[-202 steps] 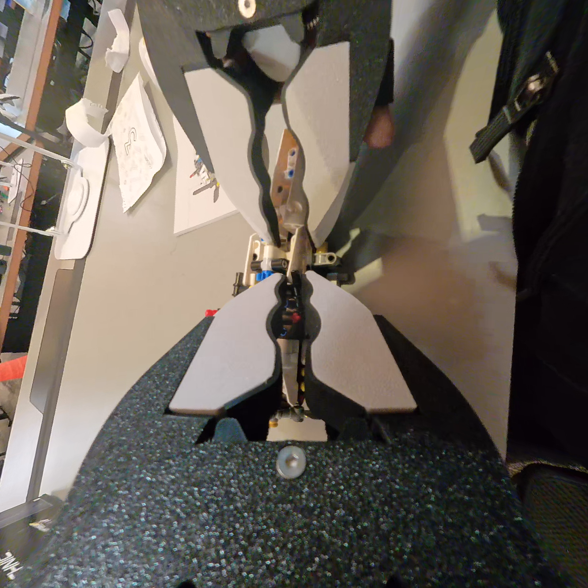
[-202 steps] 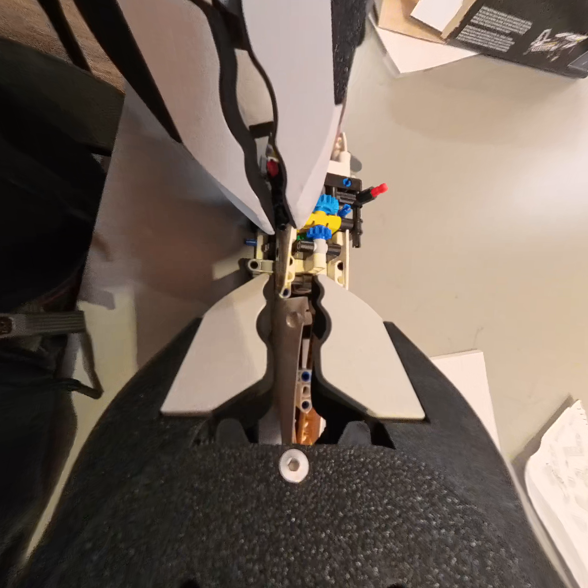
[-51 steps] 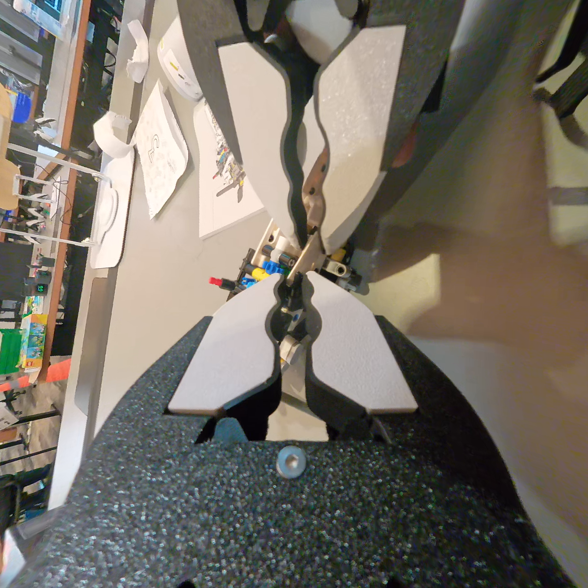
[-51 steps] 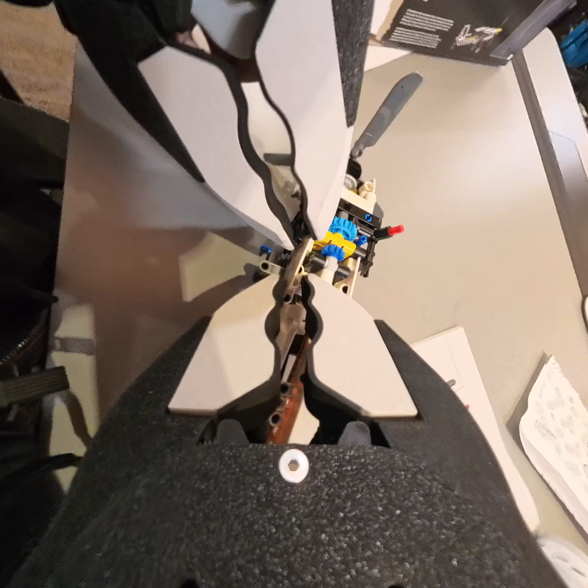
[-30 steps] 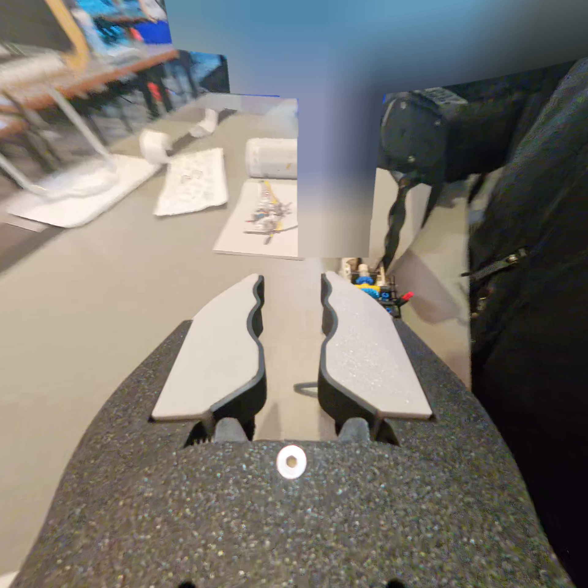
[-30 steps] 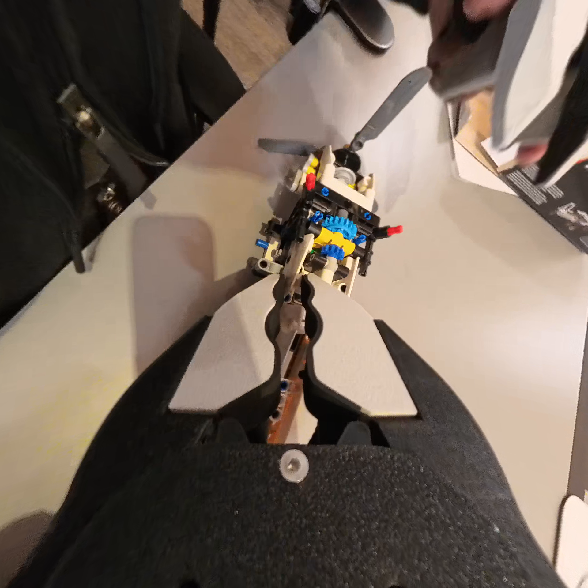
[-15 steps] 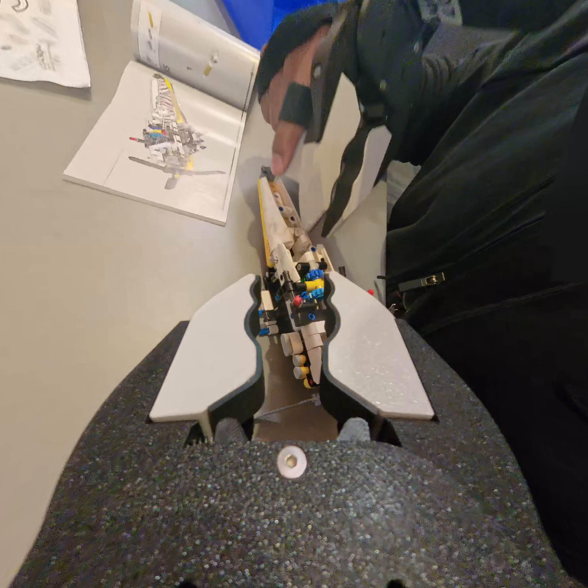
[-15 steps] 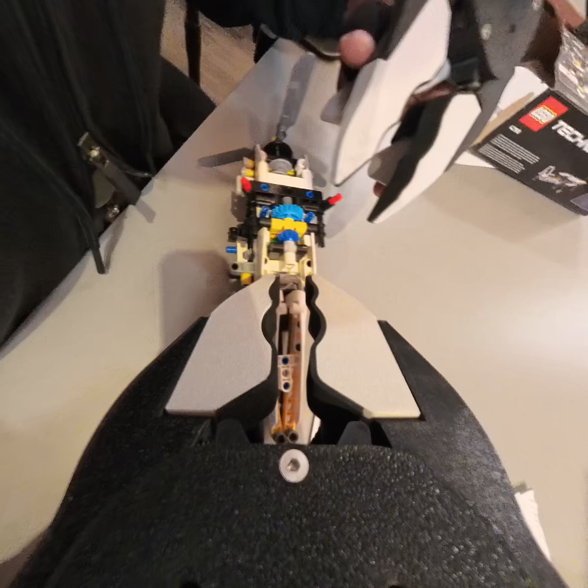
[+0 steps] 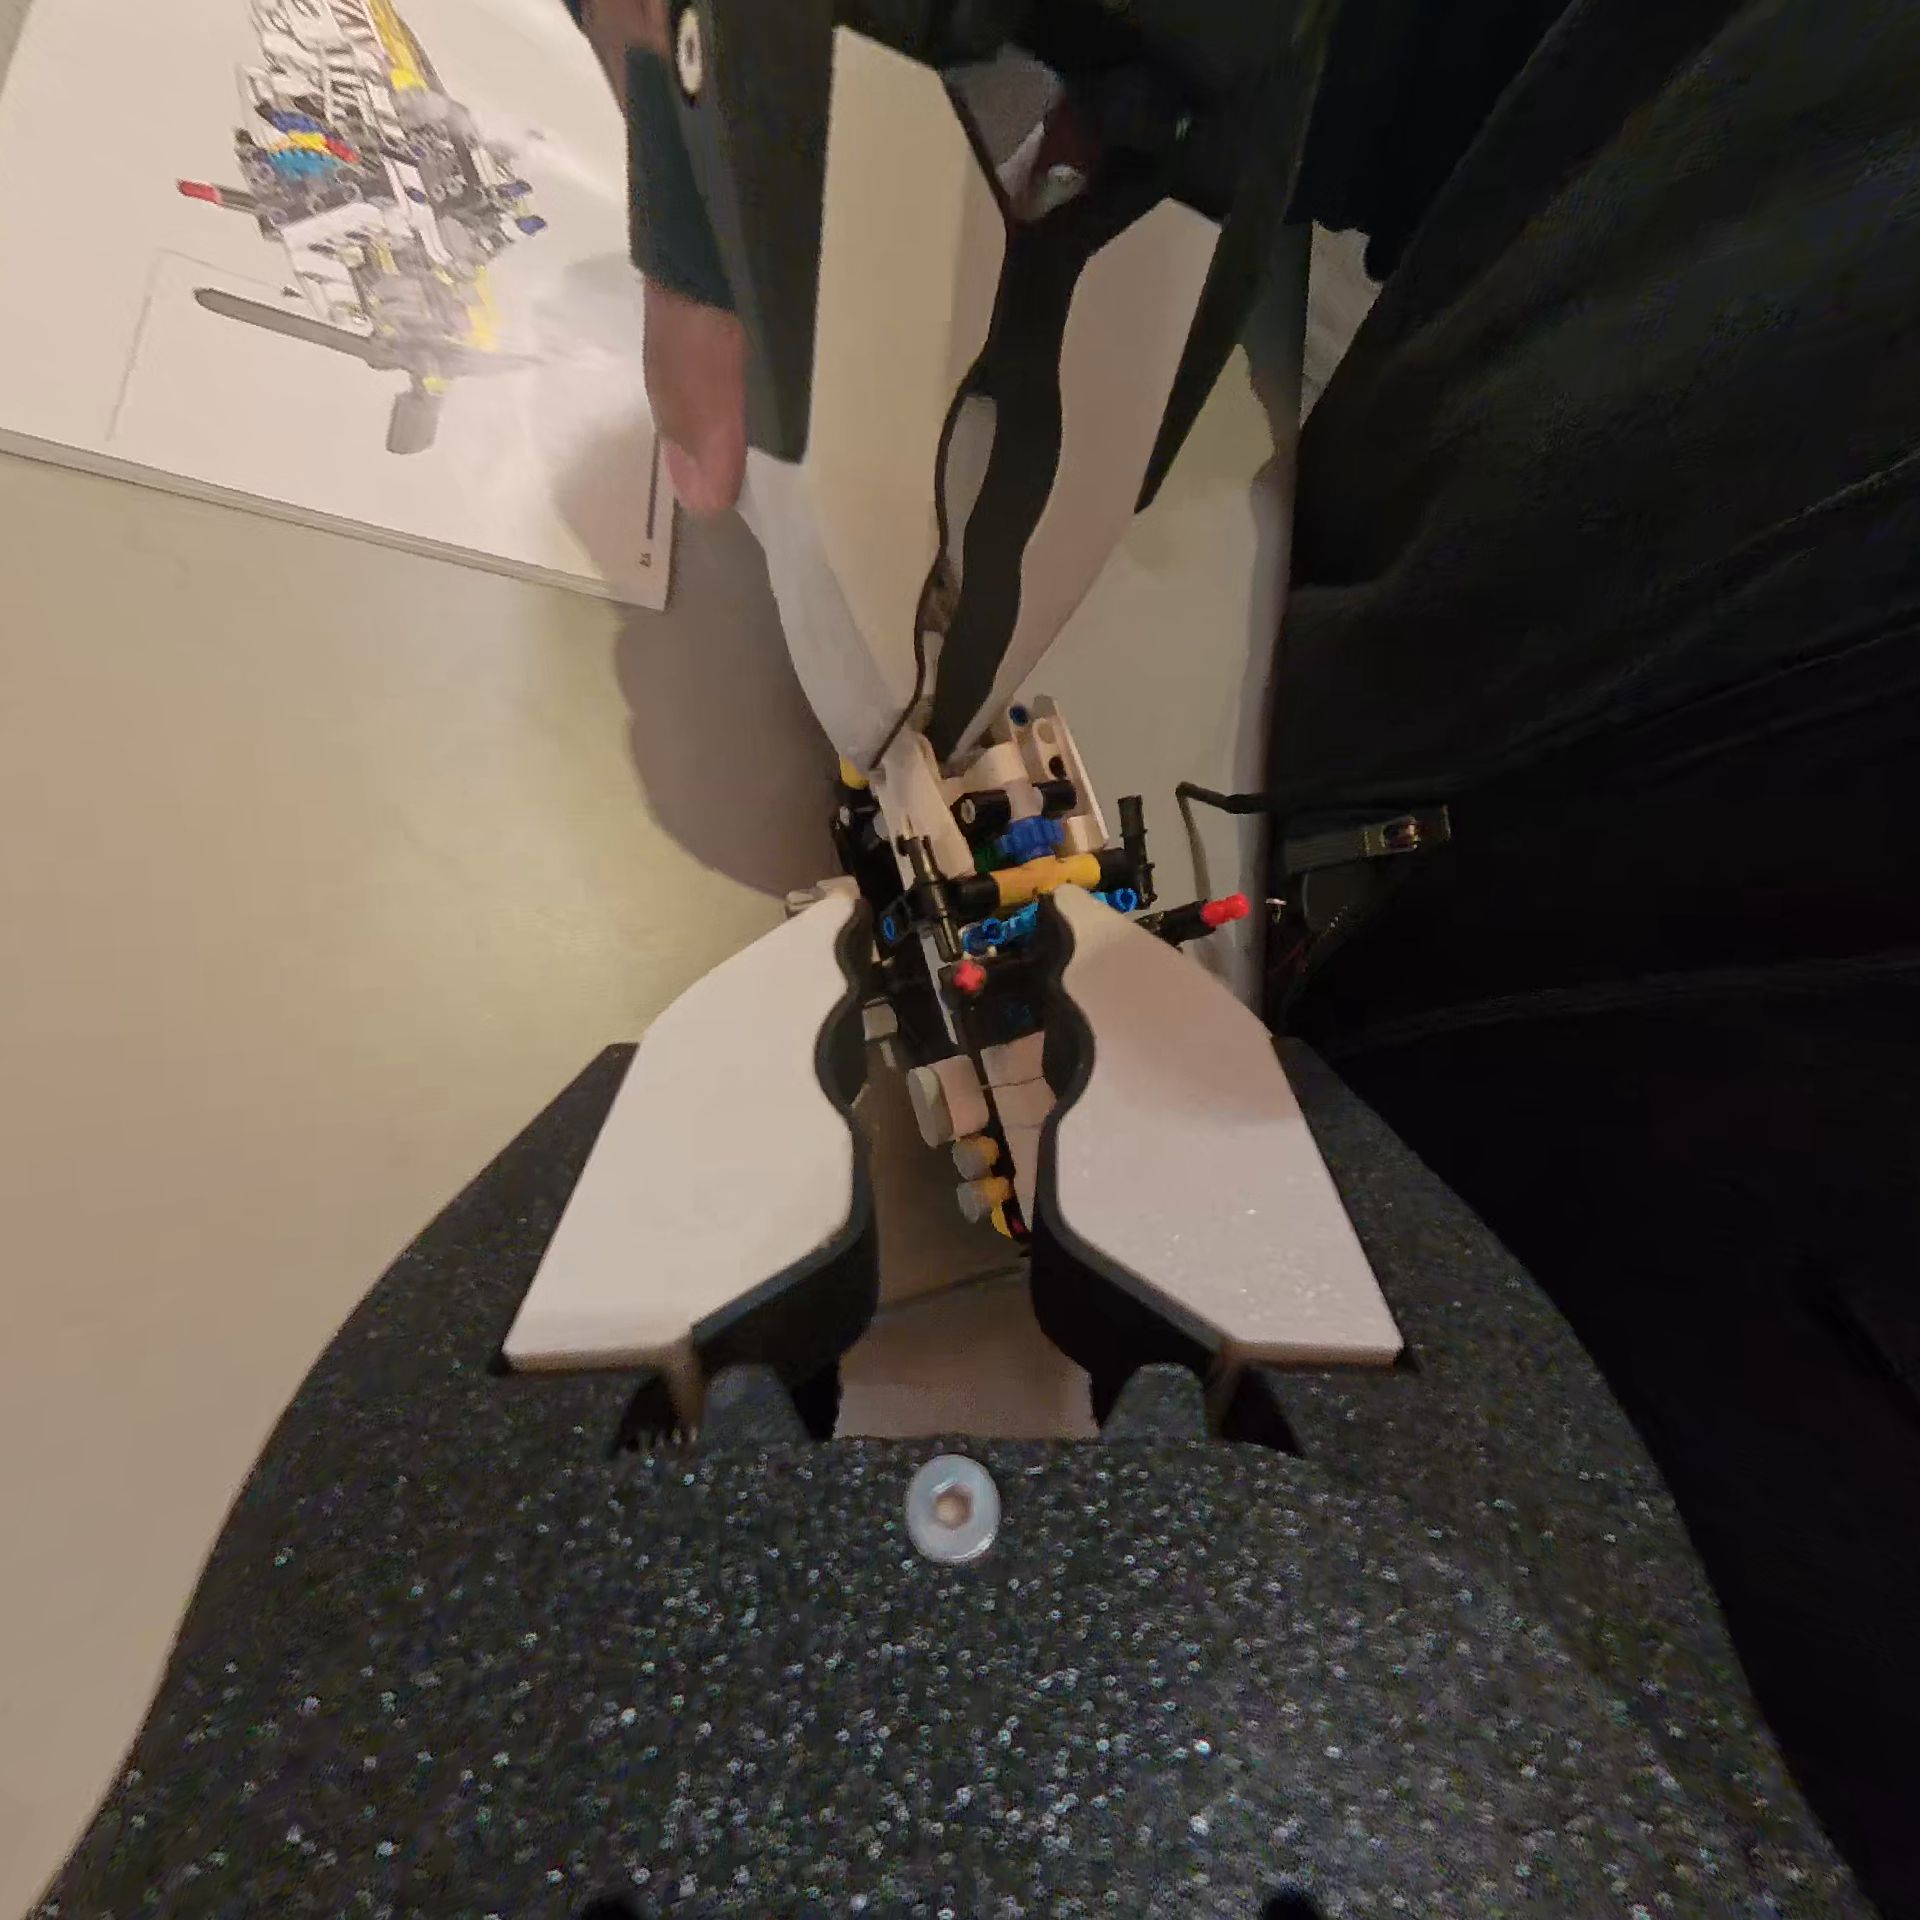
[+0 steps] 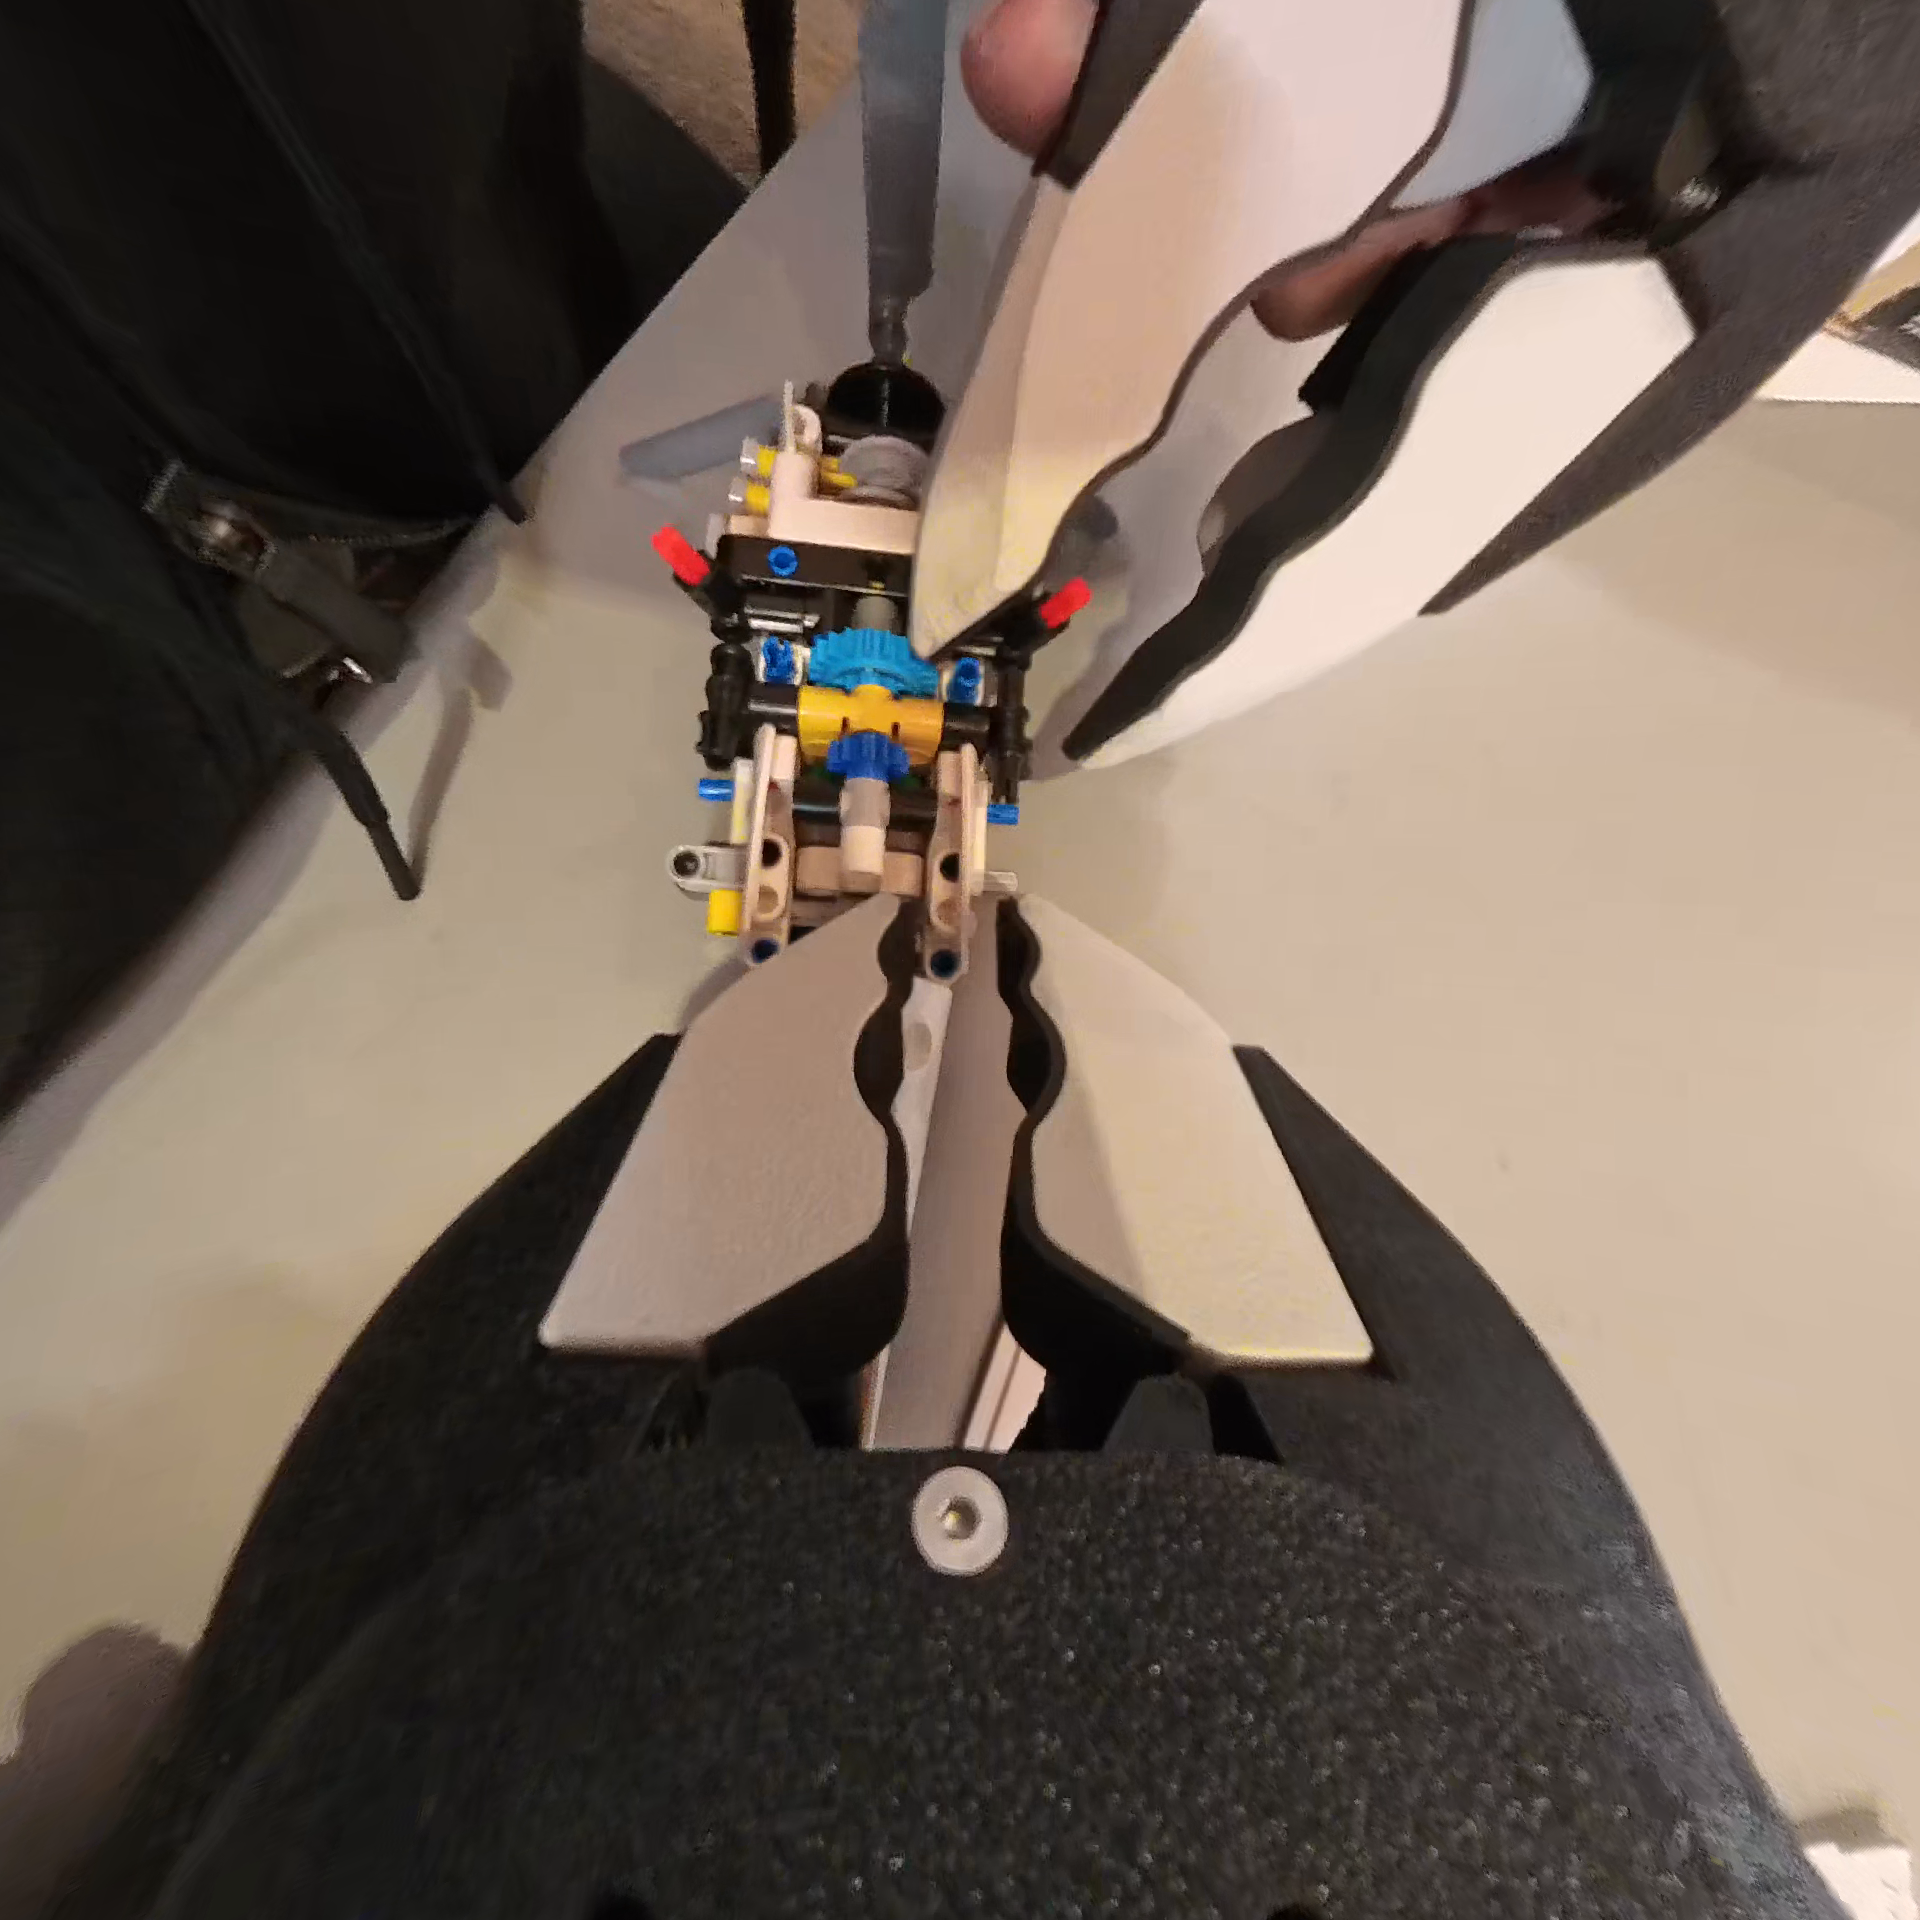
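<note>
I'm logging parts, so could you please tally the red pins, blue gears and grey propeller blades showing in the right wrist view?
Red pins: 2
Blue gears: 2
Grey blades: 2
Total on the model: 6

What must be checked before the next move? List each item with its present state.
1. Right gripper shut on the rear beam of the brick model: ok.
2. Left gripper astride the model's front end: ok.
3. Left pads pressing on the model: cannot tell.
4. Model resting on the table or lifted off it: cannot tell.
5. Black strap at the table edge apart from the model: ok.
6. Instruction booklet lying open, away from both grippers: ok.
</note>
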Demonstrator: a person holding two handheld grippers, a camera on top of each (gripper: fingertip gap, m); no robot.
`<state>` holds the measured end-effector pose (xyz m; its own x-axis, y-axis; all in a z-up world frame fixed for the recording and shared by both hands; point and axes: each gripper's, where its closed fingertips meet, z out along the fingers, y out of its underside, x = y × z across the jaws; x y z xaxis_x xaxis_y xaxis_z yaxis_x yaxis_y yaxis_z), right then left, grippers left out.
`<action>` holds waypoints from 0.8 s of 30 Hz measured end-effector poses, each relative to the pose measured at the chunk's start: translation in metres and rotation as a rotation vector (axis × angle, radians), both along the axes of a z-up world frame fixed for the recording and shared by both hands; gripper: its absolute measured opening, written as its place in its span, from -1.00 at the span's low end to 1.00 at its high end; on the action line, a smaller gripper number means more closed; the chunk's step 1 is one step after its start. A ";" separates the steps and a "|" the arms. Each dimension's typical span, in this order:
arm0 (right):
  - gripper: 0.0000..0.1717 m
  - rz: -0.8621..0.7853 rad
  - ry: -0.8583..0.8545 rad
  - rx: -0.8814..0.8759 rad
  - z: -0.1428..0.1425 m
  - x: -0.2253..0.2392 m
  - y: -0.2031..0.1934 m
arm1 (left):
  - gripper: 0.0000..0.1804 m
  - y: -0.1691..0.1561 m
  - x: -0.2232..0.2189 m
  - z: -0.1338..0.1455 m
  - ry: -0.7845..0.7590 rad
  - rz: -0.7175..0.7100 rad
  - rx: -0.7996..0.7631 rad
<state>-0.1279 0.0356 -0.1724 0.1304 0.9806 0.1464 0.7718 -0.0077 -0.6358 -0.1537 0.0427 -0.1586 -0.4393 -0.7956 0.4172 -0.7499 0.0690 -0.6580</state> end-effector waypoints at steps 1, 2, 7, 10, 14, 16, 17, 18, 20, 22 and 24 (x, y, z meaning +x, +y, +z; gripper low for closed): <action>-0.83 0.010 -0.004 -0.010 -0.001 -0.001 -0.001 | -0.65 -0.002 0.000 -0.001 0.007 -0.010 -0.003; -0.84 0.018 -0.002 -0.018 -0.001 -0.003 -0.001 | -0.66 -0.003 0.001 -0.001 0.010 -0.017 -0.011; -0.87 0.042 0.013 -0.067 -0.003 -0.009 -0.007 | -0.74 -0.013 -0.001 -0.007 0.041 -0.062 -0.067; -0.90 0.060 0.029 -0.102 -0.004 -0.014 -0.018 | -0.75 -0.025 -0.006 -0.007 0.041 -0.107 -0.111; -0.92 0.067 0.041 -0.103 -0.003 -0.021 -0.031 | -0.76 -0.039 -0.012 -0.006 0.028 -0.147 -0.142; -0.92 0.043 0.049 -0.071 -0.003 -0.022 -0.033 | -0.78 -0.041 -0.011 -0.006 0.012 -0.137 -0.142; -0.92 0.025 0.056 -0.056 -0.003 -0.022 -0.033 | -0.80 -0.038 -0.009 -0.007 0.000 -0.118 -0.128; -0.92 0.009 0.065 -0.039 -0.003 -0.022 -0.034 | -0.82 -0.040 -0.009 -0.007 -0.002 -0.123 -0.132; -0.92 -0.017 0.091 -0.009 -0.002 -0.024 -0.036 | -0.86 -0.042 -0.010 -0.007 -0.024 -0.140 -0.106; -0.92 -0.042 0.111 0.034 -0.001 -0.024 -0.037 | -0.86 -0.043 -0.011 -0.007 -0.025 -0.150 -0.089; -0.92 -0.065 0.110 0.074 0.000 -0.024 -0.038 | -0.86 -0.043 -0.010 -0.007 -0.026 -0.146 -0.088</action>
